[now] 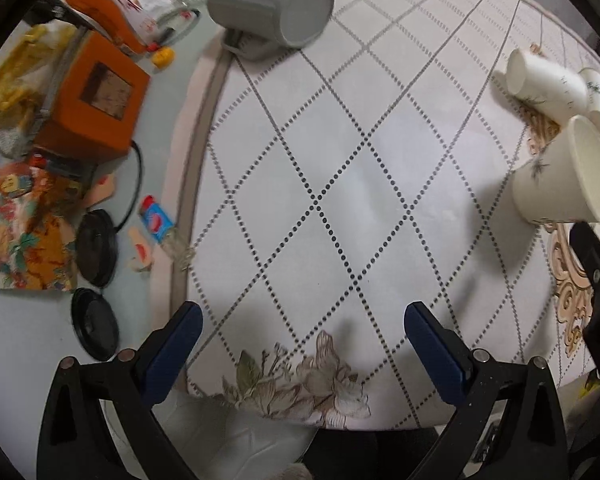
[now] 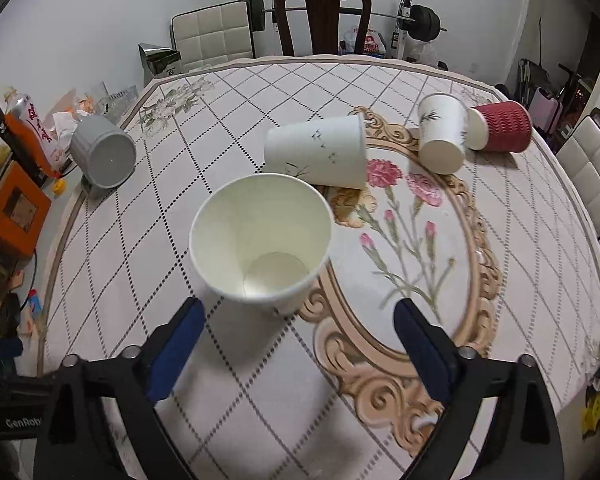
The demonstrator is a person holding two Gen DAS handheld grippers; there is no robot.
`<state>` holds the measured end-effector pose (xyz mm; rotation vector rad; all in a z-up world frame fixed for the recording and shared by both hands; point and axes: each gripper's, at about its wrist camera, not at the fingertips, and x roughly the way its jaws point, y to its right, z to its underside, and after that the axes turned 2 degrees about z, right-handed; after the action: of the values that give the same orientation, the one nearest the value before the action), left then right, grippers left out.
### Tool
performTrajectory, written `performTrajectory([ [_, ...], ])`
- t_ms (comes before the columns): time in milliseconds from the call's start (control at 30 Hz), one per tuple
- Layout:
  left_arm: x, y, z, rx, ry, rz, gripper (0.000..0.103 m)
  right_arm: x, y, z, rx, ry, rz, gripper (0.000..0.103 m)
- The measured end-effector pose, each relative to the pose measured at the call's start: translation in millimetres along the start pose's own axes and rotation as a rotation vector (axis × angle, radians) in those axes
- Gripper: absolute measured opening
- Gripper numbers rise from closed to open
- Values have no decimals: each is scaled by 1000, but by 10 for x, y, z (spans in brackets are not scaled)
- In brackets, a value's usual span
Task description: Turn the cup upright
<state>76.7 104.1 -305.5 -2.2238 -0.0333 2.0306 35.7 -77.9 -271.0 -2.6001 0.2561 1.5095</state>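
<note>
While both jaws stand spread and empty, the right gripper (image 2: 296, 316) sits low in the frame facing the upright white cup (image 2: 260, 240) at centre, probably just freed; the left gripper (image 1: 302, 320) idles.

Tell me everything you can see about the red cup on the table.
The red cup looks like paper with a wavy ribbed sleeve and a white rim. It lies on its side at the far right of the tablecloth, mouth facing left. Its rim seems to touch a tilted white cup. No hand-held gripper is near it.
</note>
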Motion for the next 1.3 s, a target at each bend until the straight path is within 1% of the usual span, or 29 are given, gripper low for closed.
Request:
performTrajectory([
  [33,-95,-3,-1,-3,15,-4,103,-66,24,8,-4,-2,12,103],
  [100,-285,-25,110,-10,51,-11,103,-236,80,32,-18,6,51,103],
  [167,-475,-31,173,-19,79,-11,103,-460,154,45,-21,17,64,103],
  [200,-631,-27,252,-23,105,-4,103,-557,179,44,-25,18,73,103],
  [267,-863,-7,277,-22,144,-4,103,-839,251,35,-28,33,67,103],
  [333,-1119,-7,386,-18,194,2,103,-1127,314,20,-30,39,52,103],
  [433,-1485,-27,536,-17,270,32,103,-1554,392,-3,-41,48,41,103],
  [500,-1743,6,601,-14,306,53,103,-1813,426,-20,-45,62,45,103],
  [667,-2208,28,784,-10,404,82,103,-2424,573,-48,-42,95,63,103],
  [900,-2683,30,992,-23,481,112,103,-3041,781,-49,-40,128,67,103],
  [1067,-2963,11,1134,-38,520,112,103,-3338,833,-27,-46,148,45,103],
  [1133,-3042,-4,1181,-48,529,120,103,-3440,847,-17,-48,161,33,103],
  [1300,-3184,-11,1268,-59,544,109,103,-3609,853,-1,-59,170,17,103],
])
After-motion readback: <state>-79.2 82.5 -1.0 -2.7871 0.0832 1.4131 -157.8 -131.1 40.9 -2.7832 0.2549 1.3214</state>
